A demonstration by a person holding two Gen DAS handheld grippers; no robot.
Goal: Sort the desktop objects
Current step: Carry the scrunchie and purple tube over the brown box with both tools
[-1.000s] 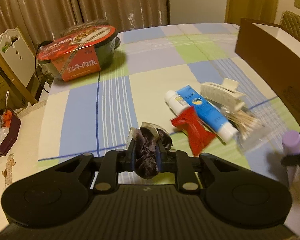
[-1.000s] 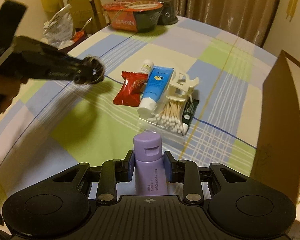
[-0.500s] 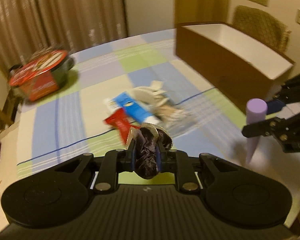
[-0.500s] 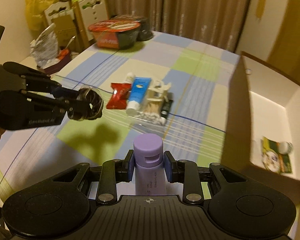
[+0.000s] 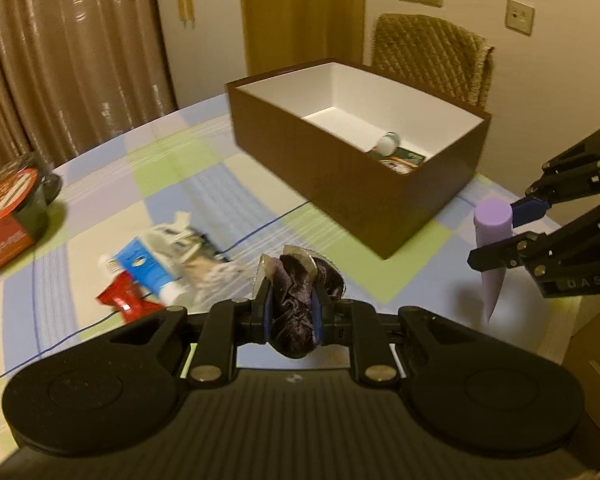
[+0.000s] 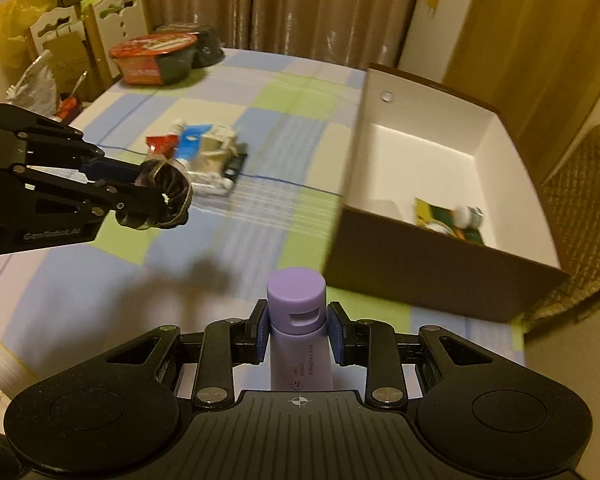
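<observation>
Here, the left gripper [image 5: 291, 307] is pinching a crumpled dark purple velvet scrunchie [image 5: 298, 300] between closed jaws, above the checked tablecloth [image 5: 172, 168]. The right gripper [image 6: 298, 334] is clamping a lilac plastic tube [image 6: 298, 320], cap forward. The brown cardboard box with white lining [image 6: 420, 256] is sitting at two o'clock from it.
</observation>
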